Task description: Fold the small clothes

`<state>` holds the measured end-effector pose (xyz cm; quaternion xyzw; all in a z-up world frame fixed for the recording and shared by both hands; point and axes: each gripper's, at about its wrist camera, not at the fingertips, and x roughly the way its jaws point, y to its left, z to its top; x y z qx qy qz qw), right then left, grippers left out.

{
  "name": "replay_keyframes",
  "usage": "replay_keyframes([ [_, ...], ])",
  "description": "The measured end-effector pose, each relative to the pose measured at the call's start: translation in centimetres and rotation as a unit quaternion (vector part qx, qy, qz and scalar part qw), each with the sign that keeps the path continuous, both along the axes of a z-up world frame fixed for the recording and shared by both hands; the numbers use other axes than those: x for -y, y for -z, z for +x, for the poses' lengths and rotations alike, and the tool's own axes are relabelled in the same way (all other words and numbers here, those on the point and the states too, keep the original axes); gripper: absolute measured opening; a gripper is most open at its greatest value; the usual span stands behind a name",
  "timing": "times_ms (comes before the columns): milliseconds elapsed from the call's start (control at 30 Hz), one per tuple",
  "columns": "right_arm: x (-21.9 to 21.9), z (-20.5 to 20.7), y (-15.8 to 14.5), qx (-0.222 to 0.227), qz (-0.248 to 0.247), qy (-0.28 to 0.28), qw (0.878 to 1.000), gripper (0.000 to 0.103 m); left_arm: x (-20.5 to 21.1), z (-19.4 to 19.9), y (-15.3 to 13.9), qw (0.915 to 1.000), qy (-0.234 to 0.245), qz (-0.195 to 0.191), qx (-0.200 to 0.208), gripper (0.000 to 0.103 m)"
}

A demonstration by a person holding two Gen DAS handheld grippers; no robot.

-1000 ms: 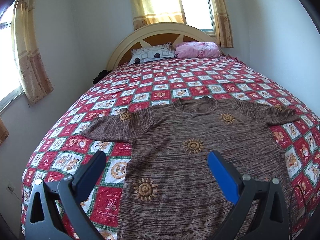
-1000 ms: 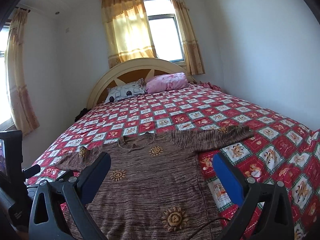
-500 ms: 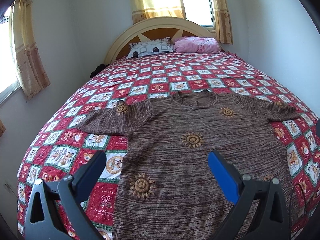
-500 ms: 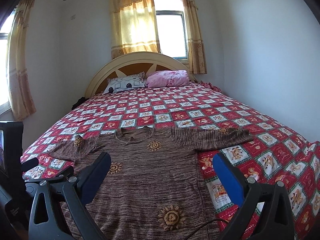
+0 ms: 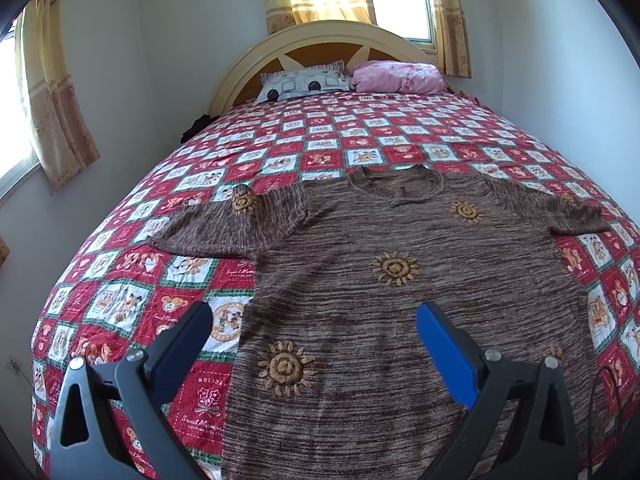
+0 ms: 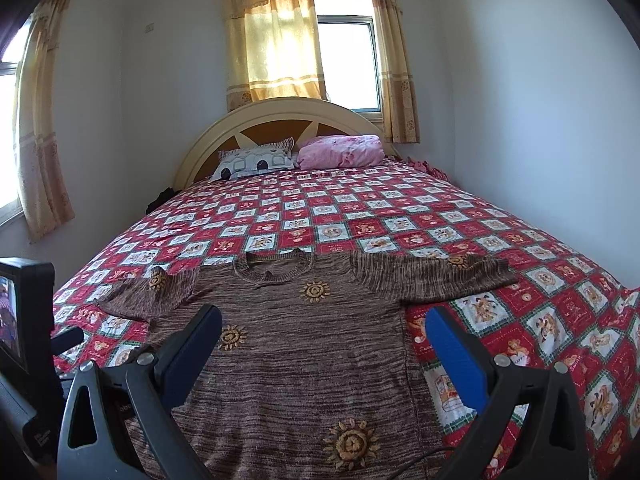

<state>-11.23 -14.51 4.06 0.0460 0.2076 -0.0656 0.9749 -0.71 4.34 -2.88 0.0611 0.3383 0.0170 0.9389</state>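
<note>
Two grippers hovered over the near end of the bed point(image 6: 400, 208), both released and grasping nothing. A brown sweater point(image 5: 400, 300) lay flat on the checked bedspread point(image 5: 360, 140), neck toward twelve o'clock, sleeves spread to nine and three. The left gripper point(image 5: 312, 332) hung above the sweater's lower body, its left finger over bedspread at about eight o'clock, its blue right finger over the knit. The right gripper point(image 6: 324, 332) straddled the sweater's right side seam, its blue finger out over bedspread toward four o'clock. Neither touched the cloth. Two pillows point(image 6: 296, 154) leaned at the headboard point(image 6: 280, 114), far at twelve.
</note>
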Motion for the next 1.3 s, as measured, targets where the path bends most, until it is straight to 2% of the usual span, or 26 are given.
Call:
replay_keyframes([
  [167,-0.8,1.9,0.2,-0.005,0.002,-0.013,1.0,0.102,-0.4,1.4,0.6,0.9998,-0.012,0.014,0.0,0.103],
  [333,-2.0,4.5,1.0,-0.021,0.005,-0.031,0.999,0.102,-1.7,3.6,1.5,0.9996,-0.025,0.008,-0.014,0.103],
  [467,-2.8,6.2,1.9,-0.032,0.012,-0.043,0.998,0.102,-4.6,6.1,2.7,0.9972,-0.058,-0.024,-0.042,0.103],
  [633,-3.8,7.6,3.4,-0.038,-0.005,-0.06,0.997,0.102,-10.4,8.8,4.5,0.9916,-0.109,-0.04,-0.057,0.103],
  [700,-4.3,8.5,4.0,-0.049,-0.011,-0.068,0.996,0.102,-14.0,10.2,4.9,0.9864,-0.138,-0.066,-0.061,0.088],
  [767,-4.6,9.3,4.8,-0.063,-0.009,-0.078,0.995,0.102,-17.1,11.5,5.1,0.9797,-0.163,-0.098,-0.062,0.083],
  [833,-5.1,10.2,5.5,-0.077,-0.007,-0.087,0.993,0.102,-20.8,13.1,5.4,0.9689,-0.193,-0.146,-0.053,0.076],
  [900,-5.4,10.9,6.1,-0.087,-0.008,-0.093,0.992,0.102,-23.2,14.7,5.8,0.96,-0.204,-0.186,-0.047,0.065],
  [967,-5.9,11.6,6.6,-0.096,-0.012,-0.098,0.99,0.102,-25.1,16.5,6.5,0.9518,-0.216,-0.21,-0.056,0.06],
  [1033,-6.2,12.1,7.1,-0.102,-0.014,-0.101,0.989,0.102,-26.4,18.3,7.6,0.9436,-0.229,-0.229,-0.068,0.06],
  [1100,-6.4,12.4,7.4,-0.108,-0.017,-0.102,0.989,0.102,-27.4,19.8,8.9,0.9342,-0.241,-0.251,-0.079,0.053],
  [1133,-6.5,12.6,7.5,-0.111,-0.019,-0.103,0.988,0.102,-27.7,20.3,9.2,0.932,-0.244,-0.257,-0.075,0.053],
  [1200,-6.6,13.0,7.9,-0.118,-0.022,-0.103,0.987,0.102,-27.7,20.9,9.0,0.9335,-0.24,-0.258,-0.064,0.053],
  [1300,-6.8,13.5,8.3,-0.128,-0.022,-0.103,0.986,0.102,-27.8,21.8,9.2,0.9312,-0.231,-0.275,-0.061,0.052],
])
